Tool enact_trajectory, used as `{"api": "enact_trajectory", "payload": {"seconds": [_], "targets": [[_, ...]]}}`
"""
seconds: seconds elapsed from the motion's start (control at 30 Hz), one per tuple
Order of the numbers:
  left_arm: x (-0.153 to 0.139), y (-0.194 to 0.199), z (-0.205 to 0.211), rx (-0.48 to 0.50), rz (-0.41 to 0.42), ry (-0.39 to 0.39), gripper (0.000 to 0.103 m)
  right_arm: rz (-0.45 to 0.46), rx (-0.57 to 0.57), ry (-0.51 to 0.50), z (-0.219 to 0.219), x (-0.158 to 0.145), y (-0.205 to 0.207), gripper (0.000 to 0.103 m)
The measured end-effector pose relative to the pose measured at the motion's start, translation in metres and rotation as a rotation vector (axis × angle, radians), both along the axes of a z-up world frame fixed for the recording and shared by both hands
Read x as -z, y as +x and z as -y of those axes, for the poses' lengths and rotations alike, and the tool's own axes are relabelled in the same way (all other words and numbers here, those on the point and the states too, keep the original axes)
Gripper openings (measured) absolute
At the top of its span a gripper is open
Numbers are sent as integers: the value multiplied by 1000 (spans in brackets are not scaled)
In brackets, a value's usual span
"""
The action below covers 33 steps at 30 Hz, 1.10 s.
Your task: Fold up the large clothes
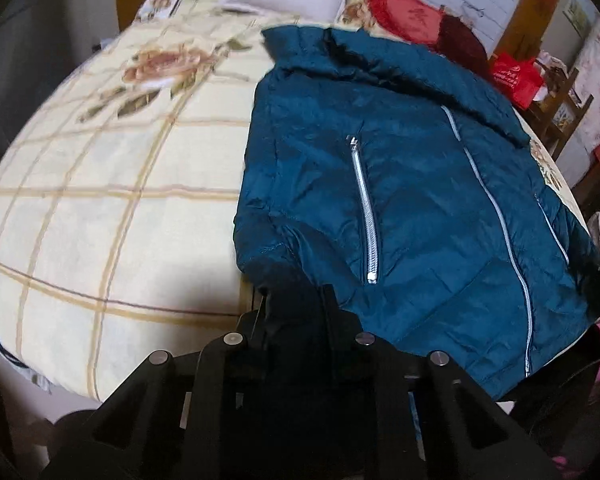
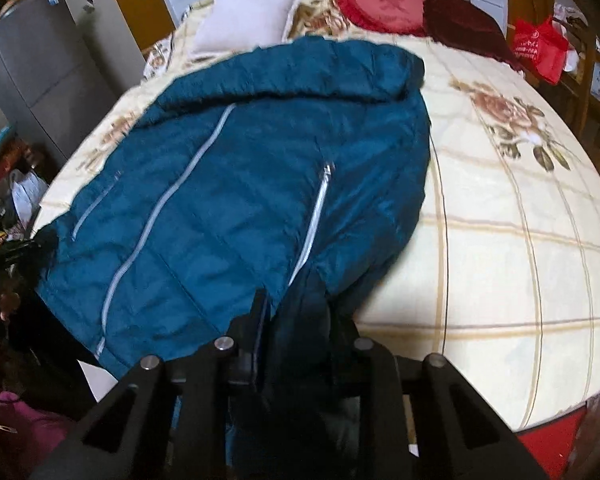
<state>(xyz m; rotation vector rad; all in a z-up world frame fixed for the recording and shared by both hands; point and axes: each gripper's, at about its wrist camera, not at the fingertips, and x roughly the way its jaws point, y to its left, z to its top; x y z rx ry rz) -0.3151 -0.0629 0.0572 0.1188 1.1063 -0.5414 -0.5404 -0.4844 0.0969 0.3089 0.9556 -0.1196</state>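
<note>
Left black two-finger gripper (image 1: 296,304) was clamped on the near hem corner of the teal quilted puffer jacket (image 1: 412,184); dark fabric was bunched between the fingers, jaws narrow. Right black two-finger gripper (image 2: 296,312) was likewise closed on the opposite near hem corner of the same jacket (image 2: 236,184), with a fold of teal cloth pinched between its fingers. Both pointed steeply down at the bed edge.

Jacket lay front-up on the bed, hem toward the cameras, collar toward the pillows. The silver centre zipper (image 1: 496,208) was done up and ran hem to collar. A silver pocket zipper (image 1: 366,208) sat on the panel beside it; a second one showed near the jacket's far edge in the left wrist view. The top of the jacket was rolled into a thick fold across the shoulders.

Under it was the cream checked bedspread with brown rose prints (image 1: 112,184), bare on each outer side of the jacket. At the head of the bed: a pale square pillow (image 2: 248,20), a red round ruffled cushion (image 2: 384,4) and a dark maroon cushion (image 2: 460,20) touching it. A red printed carrier bag (image 2: 540,46) hung off a wooden frame beside the bed. A grey cabinet (image 2: 40,76) stood at the other side. Frames were slightly blurred.
</note>
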Motion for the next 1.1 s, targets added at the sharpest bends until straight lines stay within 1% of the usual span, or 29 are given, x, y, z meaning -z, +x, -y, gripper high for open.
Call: {"api": "enact_trajectory", "payload": {"seconds": [0.07,0.13,0.17,0.2,0.23,0.27,0.3,0.33,0.37,0.4,0.43,0.47,0.5,0.57,0.6,0.63,0.67,0.7,0.73,0.77,0.87,1.1], "targets": [[12,0,1,-8,-29,24,31,-4,-1,18,2,4,1,24],[18,-2,0,-20,-32,29,37,-22,9,46,5,12,2,29],[18,-4,-1,-26,-28,26,39,-36,19,72,7,17,1,36],[19,-4,-2,-33,-29,26,44,-51,29,103,11,22,0,42],[20,-5,-2,-35,-33,25,49,-62,43,130,15,26,-1,51],[21,-5,-3,-41,-40,22,51,-67,52,148,18,28,-3,55],[21,-5,-3,-44,-37,8,55,-72,59,165,20,30,-6,56],[21,-7,-2,-40,-33,1,61,-75,62,174,21,32,-7,58],[21,-9,1,-23,-25,3,64,-80,63,183,22,34,-10,59],[21,-11,5,-1,-12,19,70,-87,62,187,23,35,-12,60],[22,-12,8,13,1,38,72,-93,62,187,23,37,-13,61],[22,-15,13,28,17,65,72,-95,60,186,23,39,-15,62],[22,-15,16,35,28,81,72,-94,59,187,23,41,-17,62],[20,-15,19,49,19,78,62,-87,53,190,22,45,-18,64],[18,-15,19,50,20,77,51,-86,47,184,20,45,-19,64],[16,-14,19,47,30,82,42,-90,30,153,17,44,-18,59],[12,-14,20,46,45,90,38,-90,19,129,15,43,-16,41],[9,-14,20,47,53,90,34,-75,11,98,13,38,-15,32],[7,-14,19,46,56,89,31,-57,10,95,11,33,-12,26],[4,-13,19,44,60,85,30,-20,8,105,12,24,-11,23],[-1,-12,17,41,67,75,29,34,-1,81,13,5,-6,21],[-10,-2,13,1,73,37,28,117,-1,48,17,-23,8,21]]}}
